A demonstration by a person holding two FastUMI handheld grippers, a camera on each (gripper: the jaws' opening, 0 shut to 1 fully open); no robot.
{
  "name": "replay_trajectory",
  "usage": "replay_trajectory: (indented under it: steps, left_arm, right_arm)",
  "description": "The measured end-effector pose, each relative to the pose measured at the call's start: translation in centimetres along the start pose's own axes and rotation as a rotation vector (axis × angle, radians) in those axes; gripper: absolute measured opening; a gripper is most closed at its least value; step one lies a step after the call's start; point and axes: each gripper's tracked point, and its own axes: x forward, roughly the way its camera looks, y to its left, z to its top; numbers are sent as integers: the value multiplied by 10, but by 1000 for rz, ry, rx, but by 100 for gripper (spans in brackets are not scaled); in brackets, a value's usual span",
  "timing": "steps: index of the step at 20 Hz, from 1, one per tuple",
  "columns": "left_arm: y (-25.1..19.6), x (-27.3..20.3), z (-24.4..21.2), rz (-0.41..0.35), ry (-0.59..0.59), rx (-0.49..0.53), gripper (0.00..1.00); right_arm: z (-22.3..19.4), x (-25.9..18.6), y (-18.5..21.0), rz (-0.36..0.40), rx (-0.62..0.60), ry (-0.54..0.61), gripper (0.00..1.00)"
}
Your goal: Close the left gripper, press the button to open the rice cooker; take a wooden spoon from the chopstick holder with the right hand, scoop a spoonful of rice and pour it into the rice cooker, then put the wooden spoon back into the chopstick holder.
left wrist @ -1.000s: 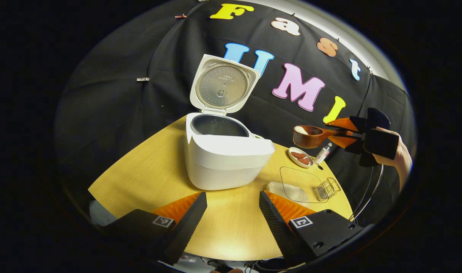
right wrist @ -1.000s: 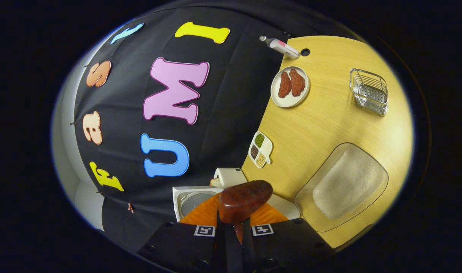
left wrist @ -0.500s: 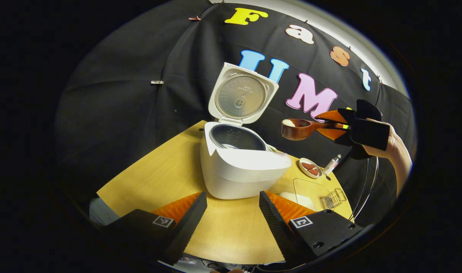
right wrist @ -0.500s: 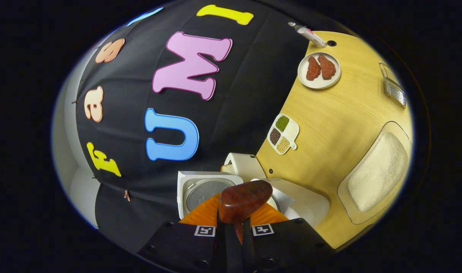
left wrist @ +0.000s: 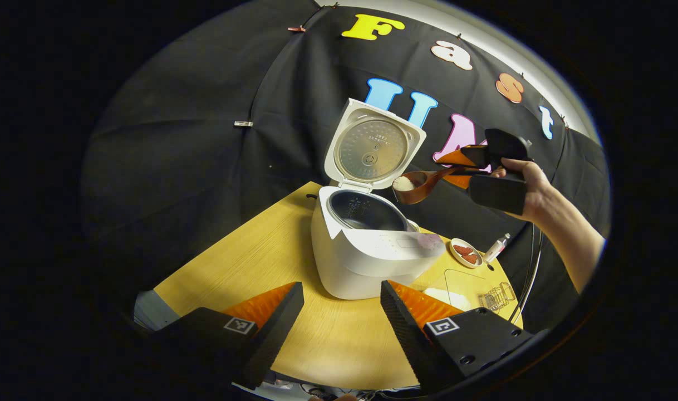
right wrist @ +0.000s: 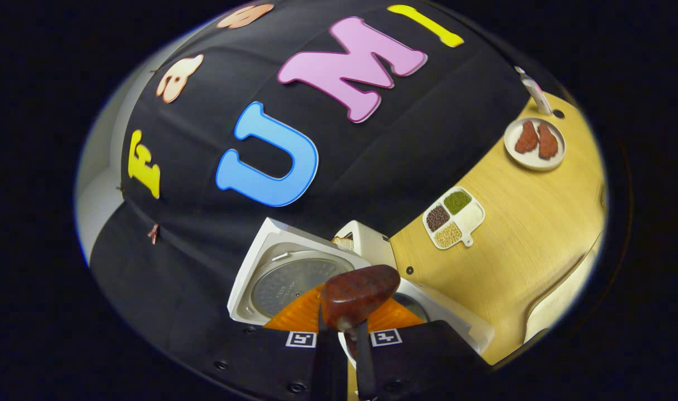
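The right gripper (left wrist: 466,167) pinches the wooden spoon (left wrist: 419,185), its rice-filled bowl just above the open rice cooker (left wrist: 372,245) pot's right rim; the left gripper (left wrist: 339,312) hangs spread, well back.

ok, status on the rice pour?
Right tool shut on spoon, rice loaded, beside open cooker. Left tool open, idle. Nothing blocking.

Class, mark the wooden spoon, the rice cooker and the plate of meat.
wooden spoon (left wrist: 416,188), left gripper view, bowl's outer side.
rice cooker (left wrist: 372,262), left gripper view, front of body.
plate of meat (right wrist: 559,157), right gripper view, bare rim.
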Motion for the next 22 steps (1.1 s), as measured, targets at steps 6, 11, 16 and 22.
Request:
replay_trajectory:
  steps: [6, 11, 16, 22]
  left_arm:
    - [11, -4, 1, 7, 5, 3, 96]
    - [12, -6, 3, 13, -2, -18, 97]
    - [8, -5, 3, 7, -5, -12, 96]
    - [2, -6, -8, 3, 9, -21, 96]
  right_arm:
    - [-6, 20, 27, 43, -277, -38, 20]
    - [-12, 28, 26, 44, -362, -49, 20]
    - [-24, 30, 19, 43, -520, -53, 20]
    - [-42, 35, 19, 62, -665, -39, 20]
